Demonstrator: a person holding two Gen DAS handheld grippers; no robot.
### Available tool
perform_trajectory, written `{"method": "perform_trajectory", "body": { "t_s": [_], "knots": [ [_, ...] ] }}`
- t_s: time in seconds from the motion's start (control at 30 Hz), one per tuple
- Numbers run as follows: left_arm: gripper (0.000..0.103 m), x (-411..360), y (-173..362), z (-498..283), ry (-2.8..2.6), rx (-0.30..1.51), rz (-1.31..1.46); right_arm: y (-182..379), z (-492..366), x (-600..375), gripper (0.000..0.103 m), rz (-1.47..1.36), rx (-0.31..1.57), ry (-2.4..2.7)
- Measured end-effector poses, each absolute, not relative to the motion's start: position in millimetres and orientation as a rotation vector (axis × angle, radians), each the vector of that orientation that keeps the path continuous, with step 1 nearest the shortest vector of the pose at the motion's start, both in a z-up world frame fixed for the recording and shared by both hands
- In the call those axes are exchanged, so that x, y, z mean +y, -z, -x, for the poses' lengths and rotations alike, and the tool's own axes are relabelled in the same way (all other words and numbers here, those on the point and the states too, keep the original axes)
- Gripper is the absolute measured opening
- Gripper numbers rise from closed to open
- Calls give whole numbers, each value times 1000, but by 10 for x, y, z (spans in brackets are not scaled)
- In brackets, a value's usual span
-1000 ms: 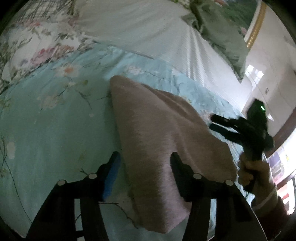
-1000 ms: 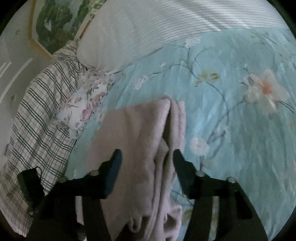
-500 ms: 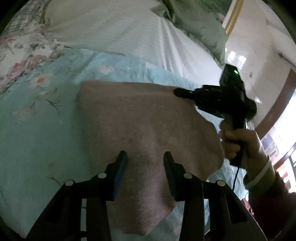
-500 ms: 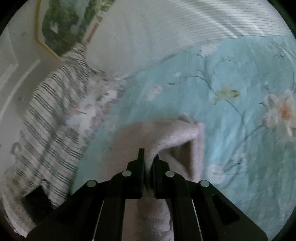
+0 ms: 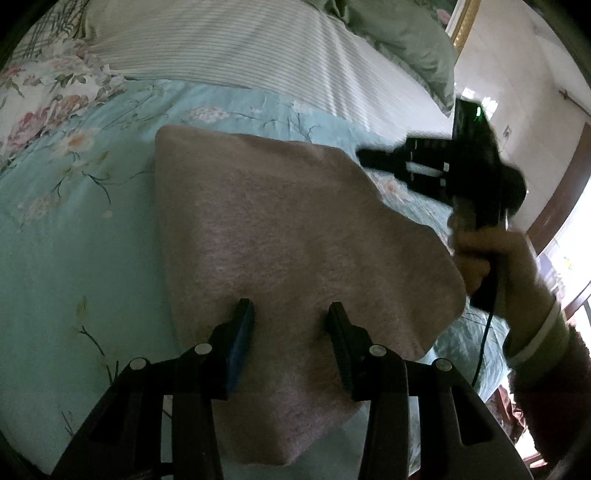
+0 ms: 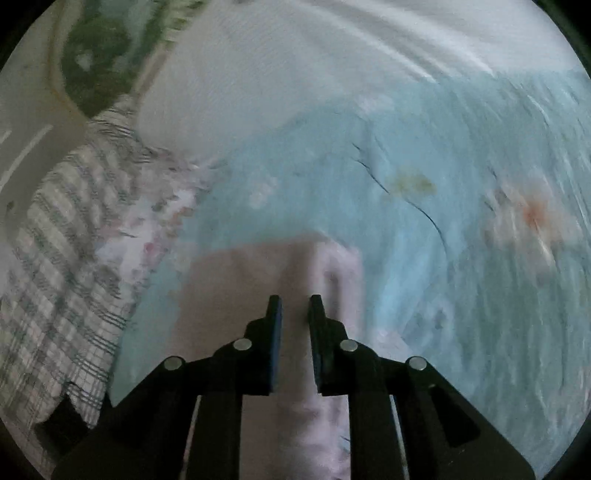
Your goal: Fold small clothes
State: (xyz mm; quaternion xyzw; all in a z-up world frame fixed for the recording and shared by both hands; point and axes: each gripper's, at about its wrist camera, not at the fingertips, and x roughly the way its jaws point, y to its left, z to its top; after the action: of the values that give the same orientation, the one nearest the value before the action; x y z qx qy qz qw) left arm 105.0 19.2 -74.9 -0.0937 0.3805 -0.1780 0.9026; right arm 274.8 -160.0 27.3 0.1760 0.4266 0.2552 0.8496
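A folded pinkish-grey cloth (image 5: 288, 229) lies flat on the light-blue flowered bed cover (image 5: 74, 240). My left gripper (image 5: 290, 308) hovers over the cloth's near part. Its jaws stand apart and pinch nothing. A hand (image 5: 491, 254) holds my right gripper (image 5: 365, 157) at the right, its tips just off the cloth's far right corner. The blurred right wrist view shows the right gripper (image 6: 295, 300) over the cloth (image 6: 236, 288). Its jaws are opening, a narrow gap showing a fold of the cloth behind them.
A white striped pillow (image 5: 258, 48) and a green one (image 5: 406, 33) lie at the head of the bed. A flowered pillow (image 5: 44, 85) sits far left. A plaid cloth (image 6: 55, 258) lies beside the cover. A framed picture (image 6: 96, 62) hangs on the wall.
The right gripper closed on a fold of the cloth half a second ago and has since parted and drawn back. The left gripper's jaws narrowed and it shifted across the cloth.
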Motion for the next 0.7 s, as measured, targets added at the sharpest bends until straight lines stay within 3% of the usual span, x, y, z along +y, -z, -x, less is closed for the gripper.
{"method": "perform_trajectory", "body": {
  "t_s": [0.17,0.2,0.23,0.27,0.53,0.6,0.7],
  "knots": [
    [42,171,751,-1058,366,787,178,192,-3317,-1349,16,-352,1098,-537],
    [42,178,754,-1068,368,788,178,324,-3430,-1421,12,-369,1121,-485],
    [42,180,756,-1070,375,790,182,430,-3506,-1530,0,-446,1133,-473],
    [42,182,760,-1071,377,793,187,467,-3531,-1601,0,-506,1131,-477],
    [43,250,735,-999,378,796,218,-87,-2802,-1817,4,-435,972,-465],
    [43,286,713,-945,380,792,231,-195,-2489,-1810,8,-432,954,-520],
    [43,354,673,-822,371,778,236,-238,-2025,-1833,44,-415,932,-565]
  ]
}}
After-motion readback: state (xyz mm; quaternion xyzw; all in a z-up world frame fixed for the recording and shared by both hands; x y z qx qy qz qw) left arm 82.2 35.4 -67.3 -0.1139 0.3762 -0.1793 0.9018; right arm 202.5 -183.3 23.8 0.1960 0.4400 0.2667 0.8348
